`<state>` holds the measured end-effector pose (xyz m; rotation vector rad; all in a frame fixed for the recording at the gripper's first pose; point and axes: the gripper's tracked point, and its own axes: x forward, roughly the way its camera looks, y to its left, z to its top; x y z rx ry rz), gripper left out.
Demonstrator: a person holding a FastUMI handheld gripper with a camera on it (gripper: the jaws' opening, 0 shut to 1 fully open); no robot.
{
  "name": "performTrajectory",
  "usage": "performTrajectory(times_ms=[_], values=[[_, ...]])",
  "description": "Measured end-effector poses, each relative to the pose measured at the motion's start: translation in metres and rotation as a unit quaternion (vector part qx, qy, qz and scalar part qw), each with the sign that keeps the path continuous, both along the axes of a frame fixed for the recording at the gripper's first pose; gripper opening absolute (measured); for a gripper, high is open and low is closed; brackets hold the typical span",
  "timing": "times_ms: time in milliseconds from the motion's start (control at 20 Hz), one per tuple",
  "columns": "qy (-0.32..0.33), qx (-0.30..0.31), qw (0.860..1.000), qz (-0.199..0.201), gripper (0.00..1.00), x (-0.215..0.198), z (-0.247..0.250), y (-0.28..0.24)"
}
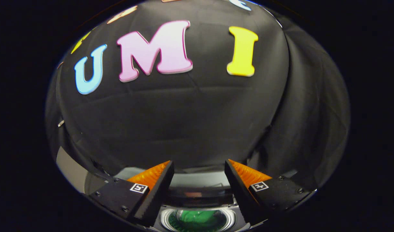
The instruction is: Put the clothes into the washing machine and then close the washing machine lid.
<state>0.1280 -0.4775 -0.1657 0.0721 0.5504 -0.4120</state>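
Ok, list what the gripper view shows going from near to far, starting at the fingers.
Open gripper, nothing between its fingers → round washing machine opening with green cloth inside, below and between the fingers → washing machine's back rim → black cloth wall beyond.

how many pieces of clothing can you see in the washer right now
1: a green garment lies inside the washing machine drum, below the open tool. Others may be hidden.

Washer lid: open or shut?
Open: green cloth shows in the washer's round mouth below the open, empty gripper.
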Motion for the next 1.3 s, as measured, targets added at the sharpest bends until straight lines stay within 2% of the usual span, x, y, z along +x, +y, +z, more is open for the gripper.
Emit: performTrajectory(times_ms=[750,1300], values=[[0.011,-0.006,1.0,0.008,1.0,-0.01,-0.003,0.005],[0.021,-0.012,1.0,-0.001,1.0,-0.013,-0.004,0.004]])
